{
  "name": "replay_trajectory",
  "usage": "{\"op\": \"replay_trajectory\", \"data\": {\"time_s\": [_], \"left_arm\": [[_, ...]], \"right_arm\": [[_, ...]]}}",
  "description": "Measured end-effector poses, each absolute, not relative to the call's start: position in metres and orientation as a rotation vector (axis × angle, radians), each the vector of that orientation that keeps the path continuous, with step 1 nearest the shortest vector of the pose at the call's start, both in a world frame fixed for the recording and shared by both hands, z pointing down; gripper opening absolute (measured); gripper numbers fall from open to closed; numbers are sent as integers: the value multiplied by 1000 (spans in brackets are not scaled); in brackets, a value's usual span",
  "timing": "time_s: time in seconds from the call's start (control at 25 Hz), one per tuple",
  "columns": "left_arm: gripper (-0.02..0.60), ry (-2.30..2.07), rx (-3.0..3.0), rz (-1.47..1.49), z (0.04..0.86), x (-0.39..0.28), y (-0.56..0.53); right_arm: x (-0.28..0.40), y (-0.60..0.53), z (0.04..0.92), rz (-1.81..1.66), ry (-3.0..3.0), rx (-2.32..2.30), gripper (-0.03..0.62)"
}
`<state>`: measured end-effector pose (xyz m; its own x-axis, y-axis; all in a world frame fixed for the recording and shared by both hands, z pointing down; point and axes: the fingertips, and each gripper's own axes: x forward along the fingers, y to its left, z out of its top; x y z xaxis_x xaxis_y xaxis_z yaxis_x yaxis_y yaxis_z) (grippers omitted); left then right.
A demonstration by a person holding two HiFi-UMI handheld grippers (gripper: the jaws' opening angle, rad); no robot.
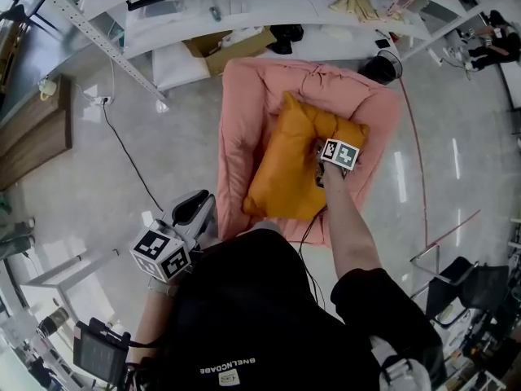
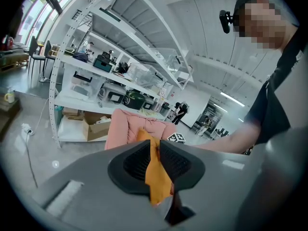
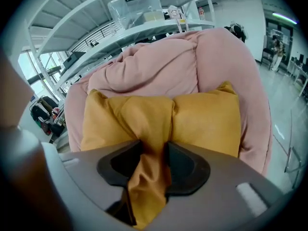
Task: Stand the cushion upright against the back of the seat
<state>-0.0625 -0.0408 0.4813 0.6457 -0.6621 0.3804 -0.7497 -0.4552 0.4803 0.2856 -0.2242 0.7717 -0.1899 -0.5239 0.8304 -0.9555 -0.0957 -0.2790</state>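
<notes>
An orange cushion (image 1: 285, 169) lies tilted on the pink padded seat (image 1: 244, 104), its top corner resting against the seat's back. My right gripper (image 1: 323, 172) reaches down at the cushion's right edge. In the right gripper view a bunched fold of the cushion (image 3: 207, 119) is pinched between the pads of that gripper (image 3: 154, 146). My left gripper (image 1: 212, 198) hovers at the seat's front left corner, apart from the cushion. Its jaws (image 2: 155, 150) stand narrowly parted, and only a strip of orange shows through the gap, with the seat (image 2: 120, 124) behind.
White shelving (image 1: 244, 15) runs behind the seat, with a cardboard box (image 1: 220, 51) underneath. A black cable (image 1: 126, 157) trails over the floor at the left, near a wooden unit (image 1: 32, 137). A metal frame (image 1: 444, 247) stands at the right.
</notes>
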Motion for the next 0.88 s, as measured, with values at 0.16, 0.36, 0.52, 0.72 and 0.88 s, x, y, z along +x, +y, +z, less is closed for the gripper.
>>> {"op": "replay_trajectory", "data": {"time_s": [0.16, 0.36, 0.52, 0.72, 0.88], "left_arm": [[67, -1104, 2240, 179, 482, -68, -40], [67, -1077, 2257, 168, 480, -68, -34], [67, -1031, 2287, 172, 480, -63, -32], [67, -918, 2325, 175, 479, -51, -40], [67, -845, 2361, 184, 473, -39, -40]], "right_arm": [[288, -218, 765, 1216, -1755, 1676, 74], [294, -190, 739, 1214, -1856, 1783, 16], [304, -163, 713, 1160, -1909, 1881, 12], [305, -136, 666, 1039, -1991, 1945, 14], [301, -116, 625, 934, -2040, 1989, 14]]}}
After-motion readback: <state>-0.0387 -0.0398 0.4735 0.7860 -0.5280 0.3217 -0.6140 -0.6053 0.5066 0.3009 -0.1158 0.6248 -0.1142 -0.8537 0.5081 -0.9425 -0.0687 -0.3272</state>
